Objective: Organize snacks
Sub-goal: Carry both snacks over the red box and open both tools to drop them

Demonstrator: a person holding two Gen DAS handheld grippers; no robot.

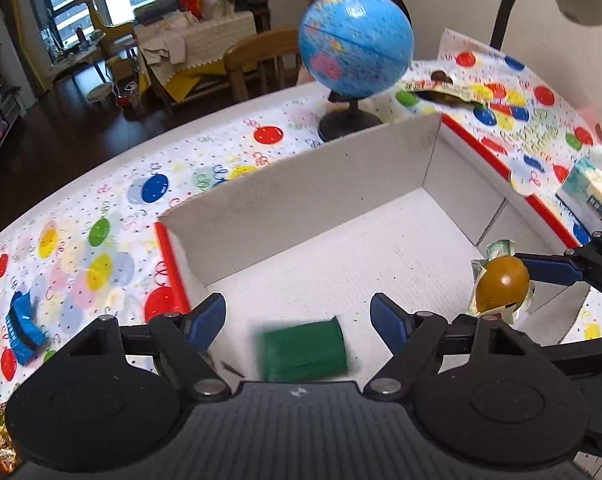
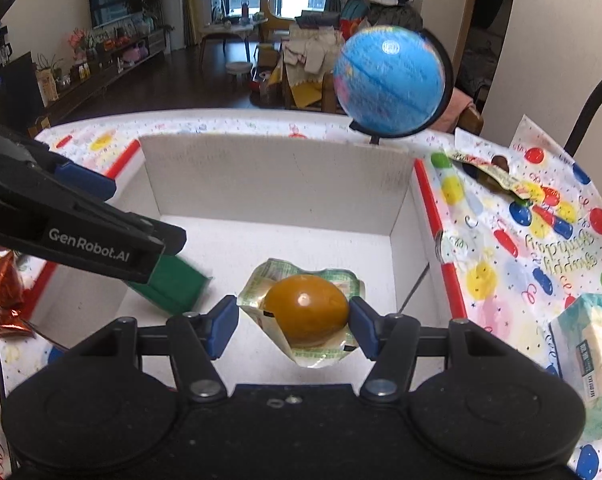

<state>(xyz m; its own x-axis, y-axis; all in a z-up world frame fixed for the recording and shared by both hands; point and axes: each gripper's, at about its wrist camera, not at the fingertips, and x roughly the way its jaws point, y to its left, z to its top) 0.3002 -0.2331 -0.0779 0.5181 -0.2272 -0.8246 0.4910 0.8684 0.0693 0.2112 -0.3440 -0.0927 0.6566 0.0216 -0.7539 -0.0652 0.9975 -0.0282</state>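
A white cardboard box (image 1: 321, 184) with red outer edges sits on the balloon-print tablecloth; it also shows in the right wrist view (image 2: 277, 184). My left gripper (image 1: 297, 318) is open above the box, and a blurred green snack pack (image 1: 303, 350) is below it, apart from the fingers. The green pack also shows in the right wrist view (image 2: 173, 286). My right gripper (image 2: 293, 322) is shut on a wrapped brown egg snack (image 2: 306, 308) and holds it over the box's right part. The egg also shows in the left wrist view (image 1: 501, 282).
A blue globe (image 1: 355, 50) on a black stand is behind the box. A blue snack (image 1: 23, 330) lies left of the box, an orange foil pack (image 2: 5, 300) near the left edge. A torn wrapper (image 2: 489, 174) and a tissue pack (image 2: 589, 364) lie to the right.
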